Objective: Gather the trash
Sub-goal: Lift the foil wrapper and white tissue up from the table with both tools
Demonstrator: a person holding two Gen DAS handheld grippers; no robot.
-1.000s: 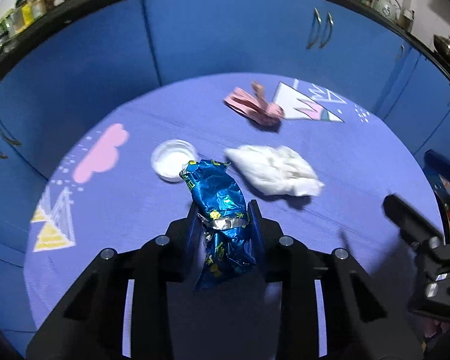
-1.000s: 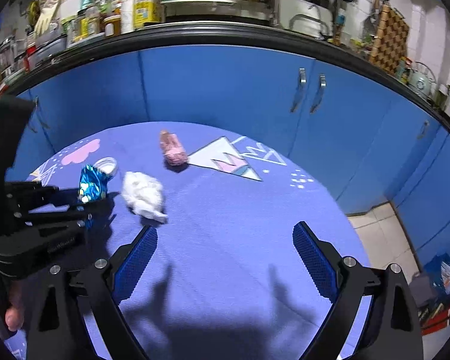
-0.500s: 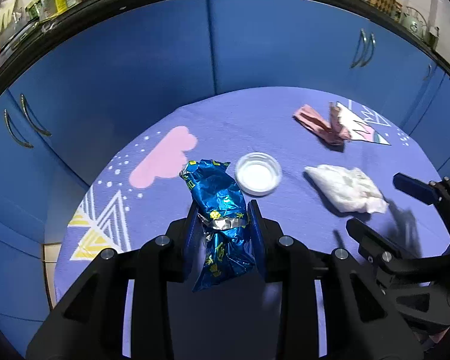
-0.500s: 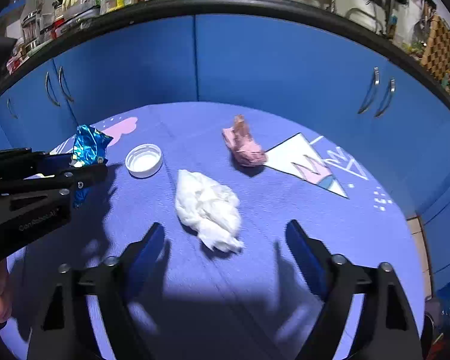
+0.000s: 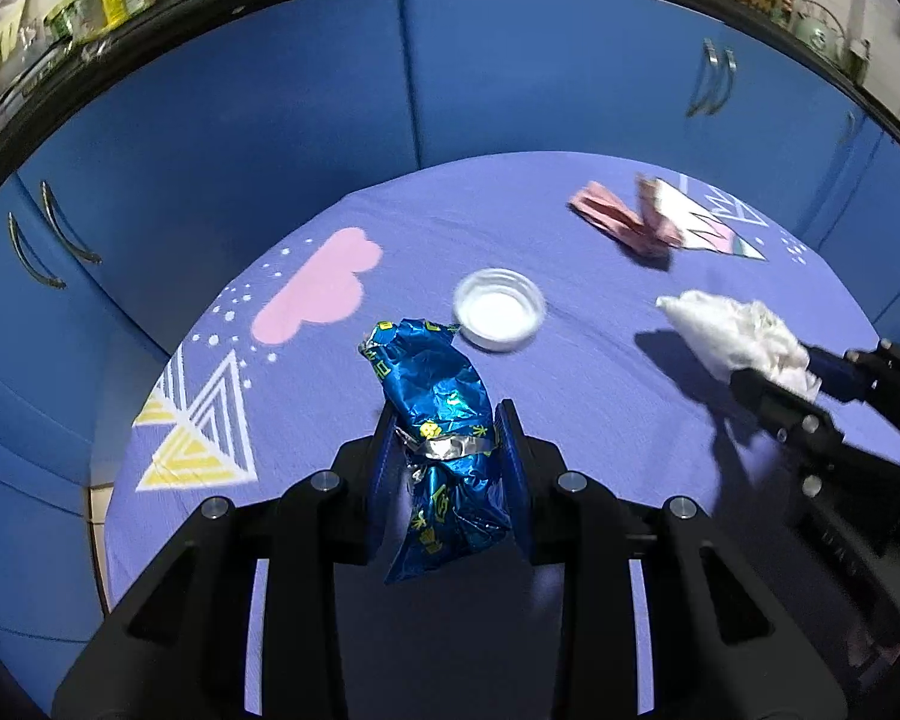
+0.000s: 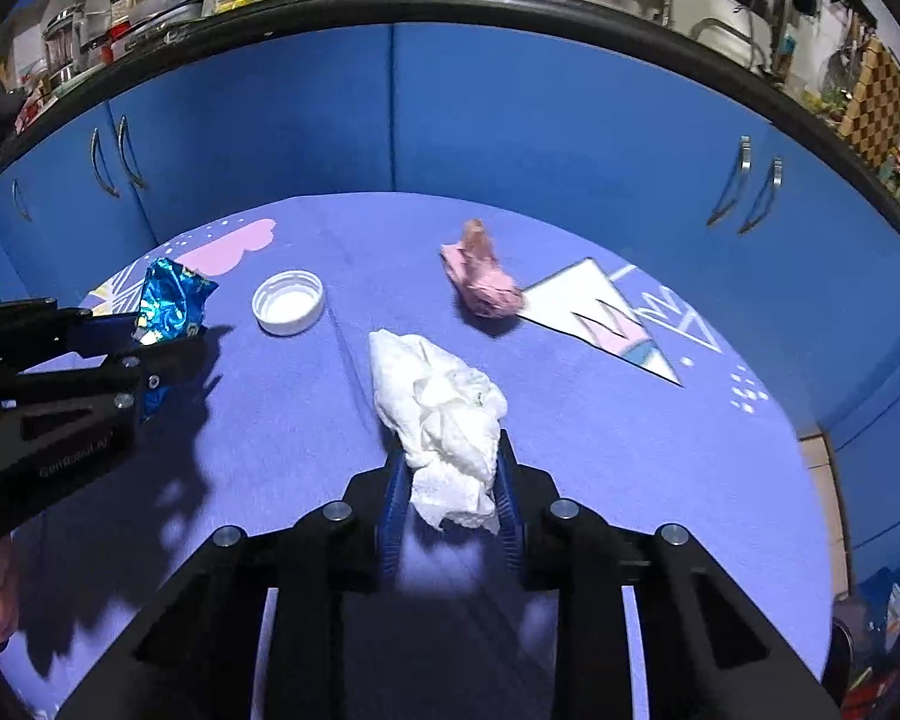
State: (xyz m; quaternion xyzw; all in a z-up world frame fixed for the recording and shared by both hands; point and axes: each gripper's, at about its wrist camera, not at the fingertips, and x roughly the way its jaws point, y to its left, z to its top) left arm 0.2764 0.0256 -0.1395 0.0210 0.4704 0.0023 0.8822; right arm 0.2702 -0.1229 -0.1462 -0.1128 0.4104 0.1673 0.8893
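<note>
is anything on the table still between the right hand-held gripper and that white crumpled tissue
Nothing is. The right hand-held gripper has just been closing, and the white tissue now sits pinched between its blue pads.

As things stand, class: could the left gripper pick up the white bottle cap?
Probably not yet. The left gripper is shut on the blue wrapper, leaving no free jaws, though nothing lies between it and the white cap.

surface: purple patterned mat (image 6: 570, 432) | on it: white cap (image 6: 288, 303), pink wad (image 6: 483, 282), white tissue (image 6: 438, 402)

Crumpled white tissue (image 6: 444, 420), blue wrapper (image 5: 444, 420)
</note>
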